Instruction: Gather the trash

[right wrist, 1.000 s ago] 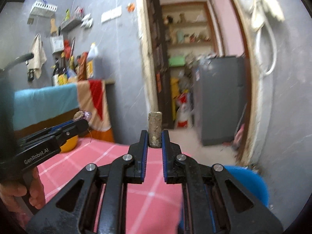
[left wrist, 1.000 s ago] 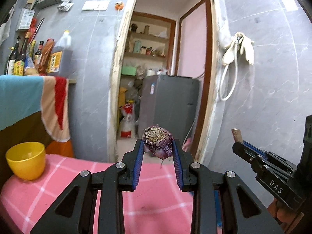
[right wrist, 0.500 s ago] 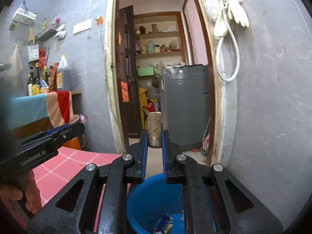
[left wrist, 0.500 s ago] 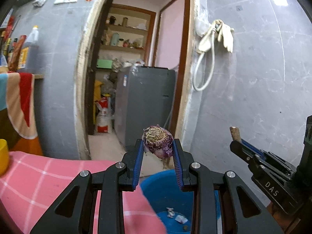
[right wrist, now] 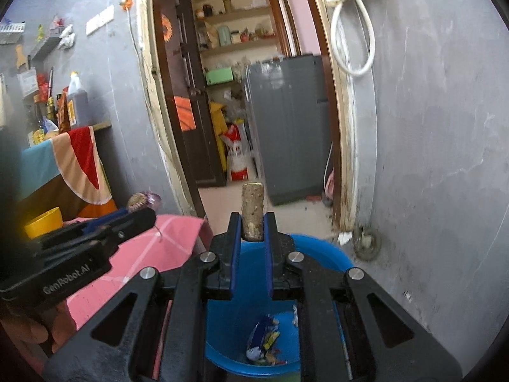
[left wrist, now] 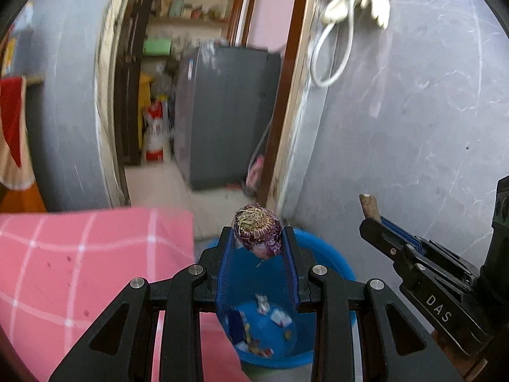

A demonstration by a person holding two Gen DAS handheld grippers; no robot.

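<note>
Wrappers (right wrist: 263,340) and small scraps of litter lie in the bottom of the blue plastic tub (left wrist: 334,259) on the floor, beside the pink checked tablecloth (left wrist: 79,270). Above the tub we hold both pieces of trash. Our left gripper (left wrist: 258,242) is clamped on a purple onion end (left wrist: 257,226), root side up. Our right gripper (right wrist: 252,229) is closed on a tan cork-like stub (right wrist: 252,213), standing upright. On the gripper bodies we read "GenRobot.AI" on the left one and "DAS" on the right.
</note>
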